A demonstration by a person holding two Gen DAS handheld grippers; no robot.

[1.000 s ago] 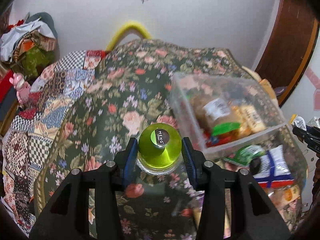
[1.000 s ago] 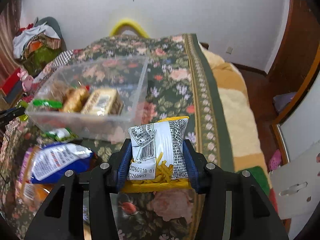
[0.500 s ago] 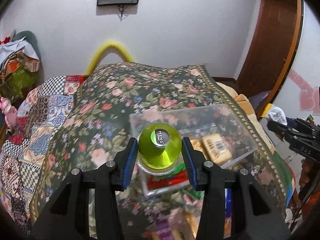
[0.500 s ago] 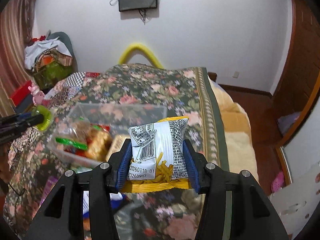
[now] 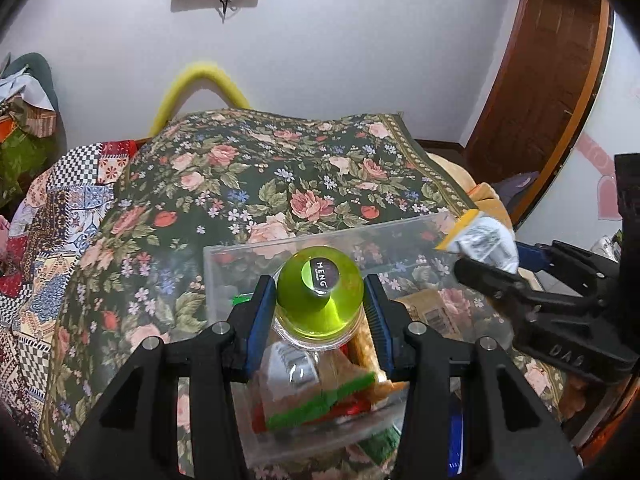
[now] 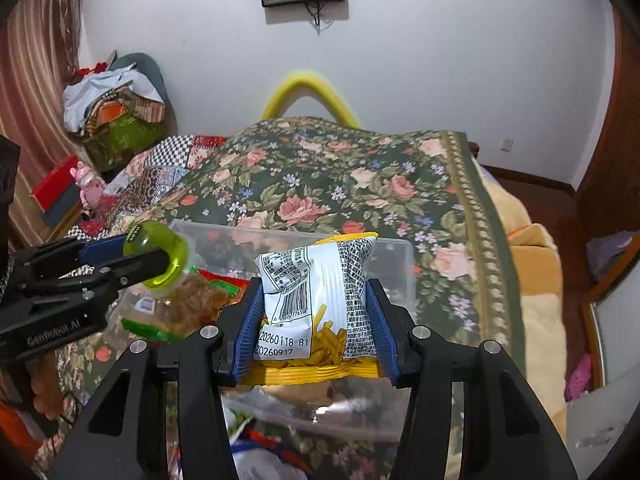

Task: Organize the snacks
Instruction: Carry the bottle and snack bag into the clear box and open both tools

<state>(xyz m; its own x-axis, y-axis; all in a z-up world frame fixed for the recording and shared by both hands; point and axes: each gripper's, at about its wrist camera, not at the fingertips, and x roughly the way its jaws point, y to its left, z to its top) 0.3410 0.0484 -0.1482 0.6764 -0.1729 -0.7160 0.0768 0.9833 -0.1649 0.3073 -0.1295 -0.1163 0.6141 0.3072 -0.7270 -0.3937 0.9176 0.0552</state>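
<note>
Left gripper [image 5: 320,312] fingers clamped on green-capped jar [image 5: 320,300], right gripper [image 6: 314,320] fingers clamped on fries packet [image 6: 316,296]; both over clear bin [image 5: 224,276] at the bed's [image 5: 280,168] near edge. Lower past the rim before releasing, one at a time, into free space.

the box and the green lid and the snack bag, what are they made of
Box: looks like clear hard plastic; the bedspread shows through its walls.
Green lid: glossy translucent plastic, by its shine and see-through tint.
Snack bag: thin printed film, probably plastic, creased and crimped at its yellow edge.
</note>
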